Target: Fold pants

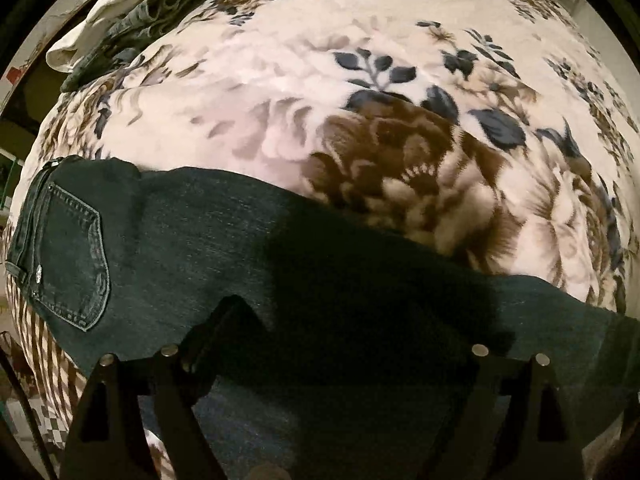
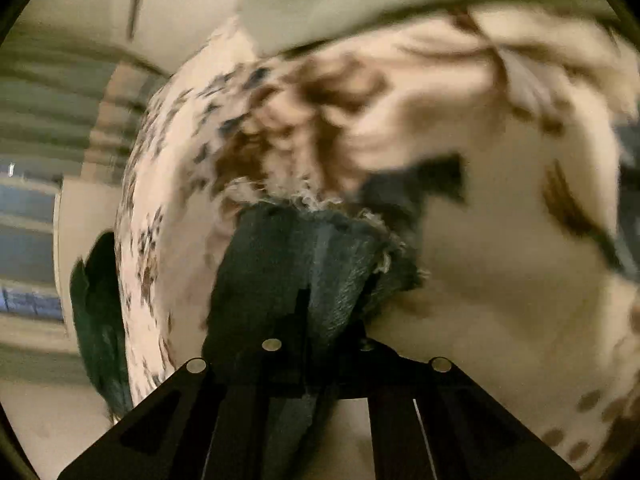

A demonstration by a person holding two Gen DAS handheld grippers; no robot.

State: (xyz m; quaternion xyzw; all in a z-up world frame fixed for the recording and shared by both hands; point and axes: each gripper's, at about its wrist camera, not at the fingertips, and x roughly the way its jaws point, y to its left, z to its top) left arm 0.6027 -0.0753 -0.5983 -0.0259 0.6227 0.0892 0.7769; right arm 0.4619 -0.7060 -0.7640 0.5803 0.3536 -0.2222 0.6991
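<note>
Two hand-held grippers at work: left hand-held gripper (image 1: 332, 344) is spread wide w/ nothing in it, hovering over the dark jeans (image 1: 208, 240) laid lengthwise across the near side of the bed (image 1: 280, 80). Right hand-held gripper (image 2: 320, 344) is clamped on the frayed hem (image 2: 320, 208), view blurred. Step, prob.: bringing legs over toward the waistband. Next needs hem aligned w/ pocket (image 1: 74, 256) end at left. Plenty of bare bed on far side; clothes pile (image 1: 140, 16) far left.
</note>
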